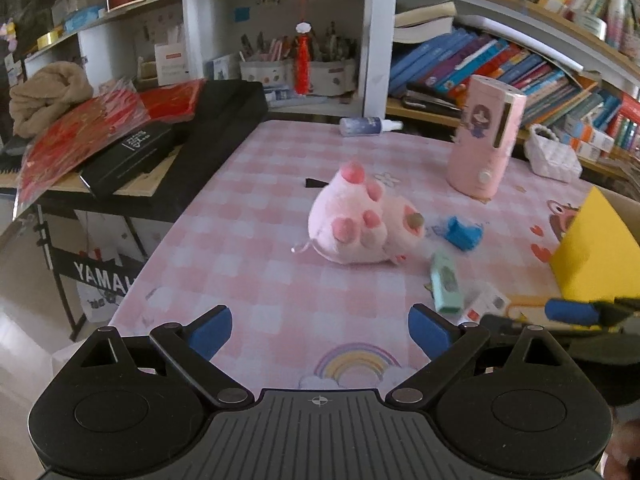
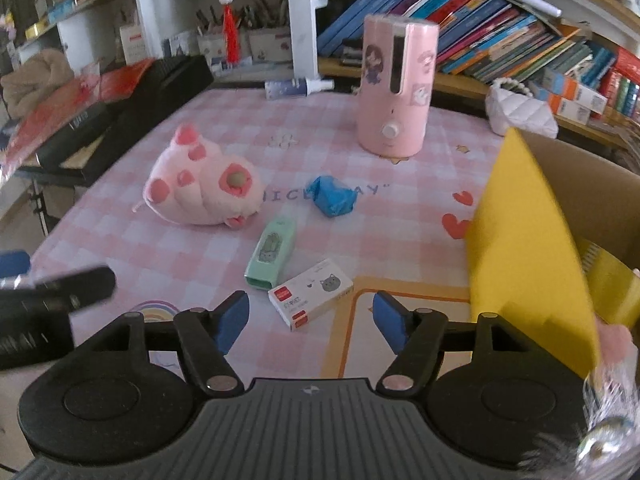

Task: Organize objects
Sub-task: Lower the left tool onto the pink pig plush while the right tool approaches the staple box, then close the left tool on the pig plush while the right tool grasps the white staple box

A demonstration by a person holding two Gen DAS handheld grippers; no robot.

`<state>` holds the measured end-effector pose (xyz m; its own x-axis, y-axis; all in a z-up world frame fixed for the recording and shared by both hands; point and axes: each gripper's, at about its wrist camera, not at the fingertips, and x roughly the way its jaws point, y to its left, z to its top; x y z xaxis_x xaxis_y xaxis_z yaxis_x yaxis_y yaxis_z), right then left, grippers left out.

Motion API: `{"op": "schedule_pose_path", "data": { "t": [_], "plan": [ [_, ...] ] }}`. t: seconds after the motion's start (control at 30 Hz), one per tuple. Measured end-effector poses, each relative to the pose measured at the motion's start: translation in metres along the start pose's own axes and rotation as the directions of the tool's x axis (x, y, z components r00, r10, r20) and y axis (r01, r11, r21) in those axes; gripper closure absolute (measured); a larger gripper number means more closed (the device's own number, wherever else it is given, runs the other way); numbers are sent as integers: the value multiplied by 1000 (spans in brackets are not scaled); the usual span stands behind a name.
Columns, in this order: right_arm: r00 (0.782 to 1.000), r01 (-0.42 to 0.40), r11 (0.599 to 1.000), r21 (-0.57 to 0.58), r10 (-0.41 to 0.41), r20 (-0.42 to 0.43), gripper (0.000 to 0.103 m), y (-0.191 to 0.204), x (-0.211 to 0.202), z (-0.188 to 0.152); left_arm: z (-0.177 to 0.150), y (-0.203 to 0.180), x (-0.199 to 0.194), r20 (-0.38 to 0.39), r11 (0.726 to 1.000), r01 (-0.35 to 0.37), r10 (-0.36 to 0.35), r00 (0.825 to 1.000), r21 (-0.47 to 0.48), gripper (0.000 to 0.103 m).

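Pink checked tablecloth (image 1: 248, 240) over a table, printed with hearts and a rainbow. Behind: white shelves (image 1: 372, 40) with pen holders, rows of books (image 1: 500, 64), a black keyboard (image 1: 224, 128) at the left under red packets.

On the cloth: pink plush toy (image 1: 356, 224) near the middle, tall pink container (image 1: 486, 140) standing upright behind it, blue crumpled wrapper (image 1: 464, 234) just beside the toy, green case (image 1: 446, 280), small white box (image 2: 310, 294), spray bottle (image 1: 370, 125) lying at the far edge.

Left gripper (image 1: 320, 326): spread wide, nothing between the pads. Right gripper (image 2: 310, 318): also apart, empty, hovering just short of the white box.

Right view only: open cardboard box (image 2: 592, 196) with yellow flap (image 2: 524, 240), white quilted bag (image 2: 520, 110) clearly behind. Left view only: keyboard stand.
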<state>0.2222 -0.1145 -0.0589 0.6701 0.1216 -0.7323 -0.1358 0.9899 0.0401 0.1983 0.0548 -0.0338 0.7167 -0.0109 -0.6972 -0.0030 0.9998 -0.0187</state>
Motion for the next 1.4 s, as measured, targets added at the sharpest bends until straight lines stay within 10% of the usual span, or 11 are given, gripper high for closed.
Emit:
{"op": "schedule_pose_path", "data": {
  "t": [0.6,1.4],
  "plan": [
    [996,-45,995,-92,38,-81,44,-1,58,8,28,-8,47,-39,1000,8,-9,999,-5,6],
    [997,-69,992,-102,66,-34,45,-17,26,19,66,-32,142,-58,988,126,-131,990,-93,1]
  ]
}}
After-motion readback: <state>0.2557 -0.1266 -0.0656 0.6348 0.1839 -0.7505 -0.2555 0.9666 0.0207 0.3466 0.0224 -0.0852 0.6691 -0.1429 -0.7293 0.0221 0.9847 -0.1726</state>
